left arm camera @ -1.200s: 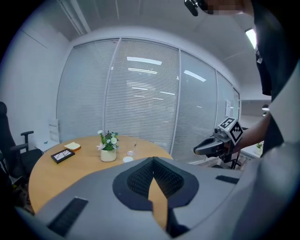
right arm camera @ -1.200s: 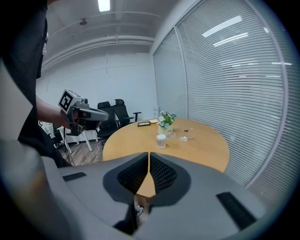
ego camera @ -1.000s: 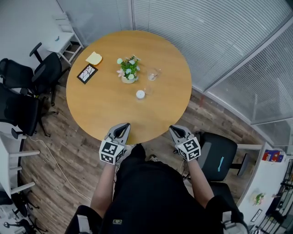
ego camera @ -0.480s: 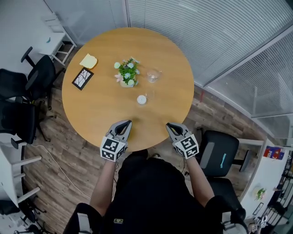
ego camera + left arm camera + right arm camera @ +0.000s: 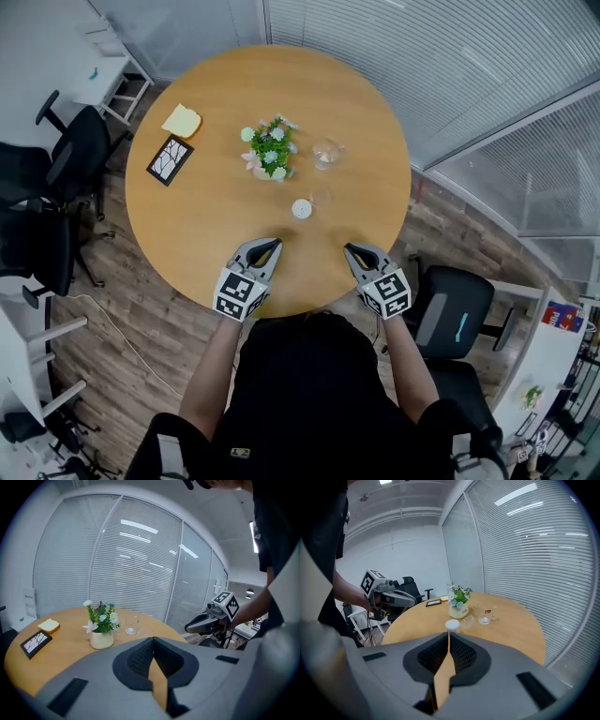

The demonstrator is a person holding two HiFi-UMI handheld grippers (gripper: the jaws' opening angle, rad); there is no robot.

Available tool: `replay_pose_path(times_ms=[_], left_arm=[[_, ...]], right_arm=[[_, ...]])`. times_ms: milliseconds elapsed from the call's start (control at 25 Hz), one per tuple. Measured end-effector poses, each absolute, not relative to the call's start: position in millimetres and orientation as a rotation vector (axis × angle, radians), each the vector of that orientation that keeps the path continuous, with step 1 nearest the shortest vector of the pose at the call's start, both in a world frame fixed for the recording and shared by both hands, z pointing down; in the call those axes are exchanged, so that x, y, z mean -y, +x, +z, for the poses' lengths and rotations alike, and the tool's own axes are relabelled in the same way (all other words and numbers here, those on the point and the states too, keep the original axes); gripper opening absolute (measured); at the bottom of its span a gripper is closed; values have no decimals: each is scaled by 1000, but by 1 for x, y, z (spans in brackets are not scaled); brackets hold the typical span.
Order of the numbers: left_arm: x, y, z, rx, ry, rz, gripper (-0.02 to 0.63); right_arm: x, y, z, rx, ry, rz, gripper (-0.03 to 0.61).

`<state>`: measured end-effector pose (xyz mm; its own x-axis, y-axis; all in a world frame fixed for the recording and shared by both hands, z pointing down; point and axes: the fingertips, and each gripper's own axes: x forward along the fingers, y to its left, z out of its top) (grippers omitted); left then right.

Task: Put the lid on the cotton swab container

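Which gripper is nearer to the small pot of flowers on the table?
Left. In the head view the left gripper is at the table's near edge, almost straight before the flower pot; the right gripper is at that edge too, farther off to the side.

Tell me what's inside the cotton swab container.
The container shows a white mass at its open top, apparently swab tips; lower contents are hidden. Its clear lid lies beside it.

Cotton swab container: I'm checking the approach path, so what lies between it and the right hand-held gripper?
Only bare tabletop separates the cotton swab container from the right hand-held gripper, as the head view shows.
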<state>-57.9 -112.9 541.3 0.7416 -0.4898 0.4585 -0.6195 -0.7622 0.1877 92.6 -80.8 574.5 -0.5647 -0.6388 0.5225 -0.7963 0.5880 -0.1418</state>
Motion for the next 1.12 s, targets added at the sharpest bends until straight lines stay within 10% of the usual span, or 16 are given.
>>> replay_pose_path(times_ms=[1120], left_arm=[[153, -38, 642, 765, 2531, 783, 8]], right_arm=[[155, 99, 602, 2401, 1068, 536, 11]])
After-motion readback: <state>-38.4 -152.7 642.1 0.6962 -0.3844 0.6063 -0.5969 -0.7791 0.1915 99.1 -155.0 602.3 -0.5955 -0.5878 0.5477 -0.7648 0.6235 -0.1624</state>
